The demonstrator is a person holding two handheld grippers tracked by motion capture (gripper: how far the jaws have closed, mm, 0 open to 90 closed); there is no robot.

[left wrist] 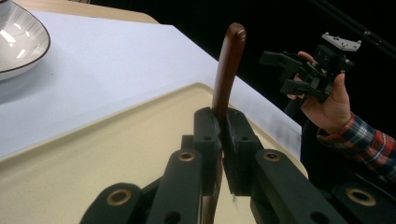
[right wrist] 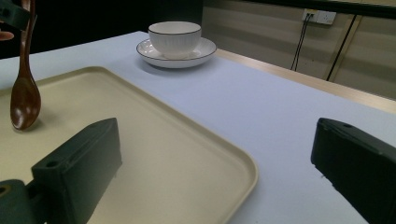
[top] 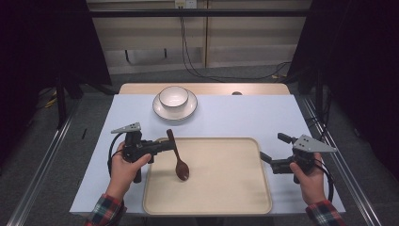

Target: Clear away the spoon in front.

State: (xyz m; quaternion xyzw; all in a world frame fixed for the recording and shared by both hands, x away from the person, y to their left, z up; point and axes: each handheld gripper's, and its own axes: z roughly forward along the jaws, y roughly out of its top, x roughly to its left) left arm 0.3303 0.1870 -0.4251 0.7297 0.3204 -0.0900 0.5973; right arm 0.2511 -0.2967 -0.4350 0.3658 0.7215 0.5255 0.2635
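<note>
A dark brown wooden spoon (top: 178, 156) hangs over the left part of the beige tray (top: 221, 188), bowl end down and close to the tray's surface. My left gripper (top: 165, 145) is shut on the spoon's handle (left wrist: 227, 70), which sticks up past the black jaws. In the right gripper view the spoon (right wrist: 24, 88) hangs at far left with its bowl just above the tray (right wrist: 154, 154). My right gripper (top: 265, 157) stands open at the tray's right edge, nothing between its fingers (right wrist: 79, 163). The right gripper (left wrist: 285, 70) also appears across the tray in the left gripper view.
A white bowl (top: 173, 96) sits on a white plate (top: 175, 111) at the back of the pale blue mat (top: 244, 113). The wooden table edge (top: 207, 88) lies behind it. Metal rails run along both sides of the table. Cables hang on the far wall.
</note>
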